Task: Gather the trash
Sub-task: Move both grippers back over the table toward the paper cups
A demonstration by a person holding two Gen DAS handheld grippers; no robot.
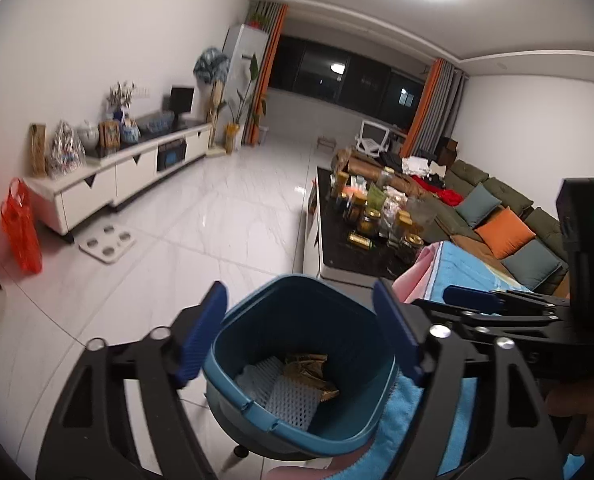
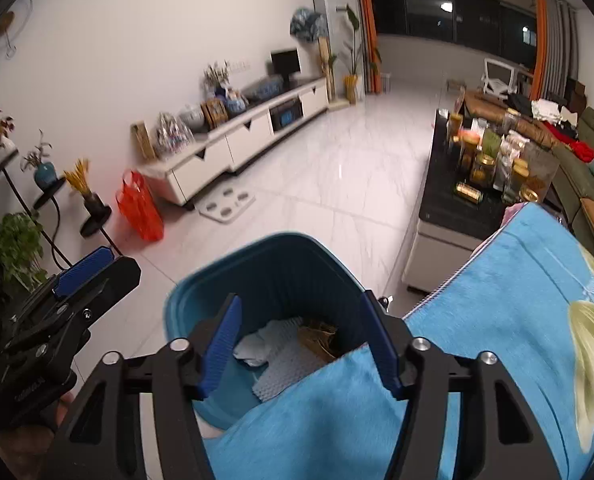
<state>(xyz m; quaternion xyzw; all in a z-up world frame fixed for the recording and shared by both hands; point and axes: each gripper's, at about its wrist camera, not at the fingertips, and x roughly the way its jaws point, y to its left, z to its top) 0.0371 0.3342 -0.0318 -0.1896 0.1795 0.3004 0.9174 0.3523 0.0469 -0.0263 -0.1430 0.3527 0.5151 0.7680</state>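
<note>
Left gripper: the left gripper (image 1: pixel 301 336) hovers above the bin (image 1: pixel 257 404), its blue pads spread wide with nothing between them.
Right gripper: the right gripper (image 2: pixel 299 346) also hangs over the bin (image 2: pixel 185 300), pads apart and empty.
Trash: a white foam net (image 1: pixel 293 398) and a crumpled gold wrapper (image 1: pixel 309 368) lie at the bottom of the bin, touching each other; both appear from the right wrist too, foam net (image 2: pixel 285 364) and wrapper (image 2: pixel 321 340).
Bin position: it stands on the floor, just beside the near edge of a blue blanket (image 2: pixel 517 300) that drapes over part of its rim on the right.
Step in hand: both loads look dropped, so I judge this is the release or the pull-away.
Doing it well: lift the grippers straight up, clear of the rim, so the pads do not catch the blanket or tip the bin.
Next search: any remaining trash probably sits on the cluttered coffee table (image 1: pixel 337 256), far right; I cannot tell from here which items are trash.
Floor: glossy white tile (image 1: pixel 217 208), likely slippery under the bin.
Room: a long white TV cabinet (image 1: pixel 133 172) runs along the far left wall, a red bag (image 1: pixel 21 228) leans near it, and a green sofa (image 1: pixel 493 196) lies far right.
</note>
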